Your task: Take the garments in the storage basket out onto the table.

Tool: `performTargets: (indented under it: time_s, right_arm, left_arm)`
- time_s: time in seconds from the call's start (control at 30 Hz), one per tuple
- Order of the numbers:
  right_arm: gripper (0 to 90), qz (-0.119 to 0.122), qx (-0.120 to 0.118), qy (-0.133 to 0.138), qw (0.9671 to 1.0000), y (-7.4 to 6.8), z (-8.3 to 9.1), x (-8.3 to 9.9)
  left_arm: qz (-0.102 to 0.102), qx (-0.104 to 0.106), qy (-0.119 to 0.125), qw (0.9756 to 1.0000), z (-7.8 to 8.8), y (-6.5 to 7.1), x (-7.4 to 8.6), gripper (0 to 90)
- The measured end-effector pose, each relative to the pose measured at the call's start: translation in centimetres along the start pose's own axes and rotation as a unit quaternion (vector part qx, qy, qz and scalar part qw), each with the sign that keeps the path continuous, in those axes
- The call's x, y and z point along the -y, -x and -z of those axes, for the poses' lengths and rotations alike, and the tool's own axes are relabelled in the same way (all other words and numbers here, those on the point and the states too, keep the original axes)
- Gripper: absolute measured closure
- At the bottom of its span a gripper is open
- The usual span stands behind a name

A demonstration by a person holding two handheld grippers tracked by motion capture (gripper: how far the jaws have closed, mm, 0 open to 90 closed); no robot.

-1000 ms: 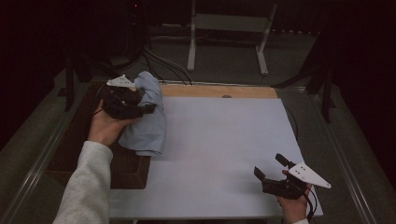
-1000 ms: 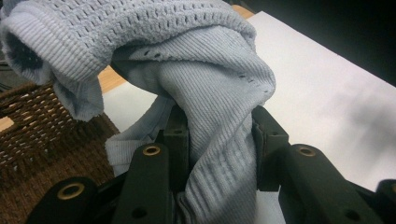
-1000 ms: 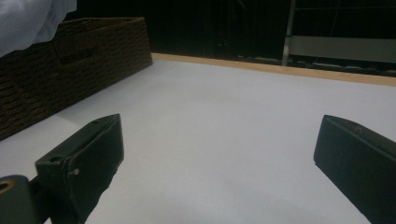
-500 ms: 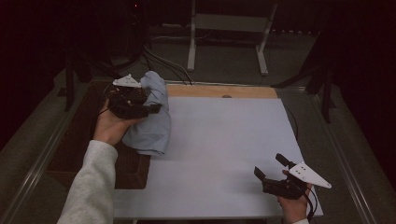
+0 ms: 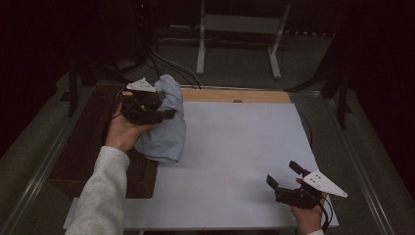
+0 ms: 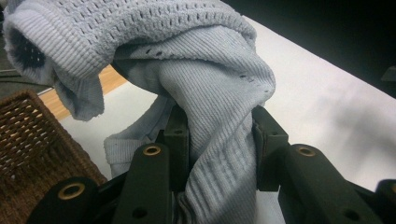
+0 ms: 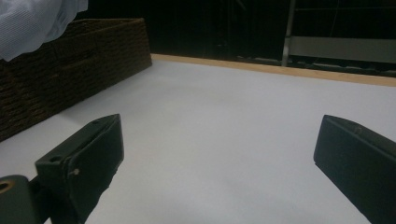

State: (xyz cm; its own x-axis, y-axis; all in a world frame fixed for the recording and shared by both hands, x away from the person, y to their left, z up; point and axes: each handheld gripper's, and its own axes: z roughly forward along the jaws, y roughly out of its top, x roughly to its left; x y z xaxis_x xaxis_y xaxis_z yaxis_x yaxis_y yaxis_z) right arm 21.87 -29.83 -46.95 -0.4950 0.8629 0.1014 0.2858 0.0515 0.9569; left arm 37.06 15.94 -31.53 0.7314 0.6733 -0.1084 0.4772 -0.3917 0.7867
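A pale blue knitted garment [image 5: 166,127] hangs from my left gripper [image 5: 164,110], held up over the left edge of the white table top [image 5: 235,147]. In the left gripper view the ribbed cloth [image 6: 219,130] is bunched between the two black jaws, which press on it from both sides, so my left gripper [image 6: 219,140] is shut on it. My right gripper [image 5: 285,175] rests low near the table's front right corner. In the right gripper view its jaws stand wide apart over bare white table [image 7: 224,140], with nothing between them.
A dark woven basket [image 5: 88,147] sits along the table's left side, under the hanging garment, and its wall [image 7: 56,79] is at the left of the right gripper view. A wooden strip [image 5: 235,95] edges the far side of the table. A metal stand [image 5: 235,29] rises behind.
My left gripper has carried the garment a little to the right and up, from over the basket toward the white table. The right gripper has stayed where it was.
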Motion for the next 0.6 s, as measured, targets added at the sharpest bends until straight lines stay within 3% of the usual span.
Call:
performTargets:
  time_s: [0.6]
  right_arm:
    - [1.9,-0.001,0.0,0.0,1.0,0.0,0.0,0.0]
  left_arm:
    - [-0.005,0.018,0.001,0.9998,-1.5,0.9,-0.5,66.2]
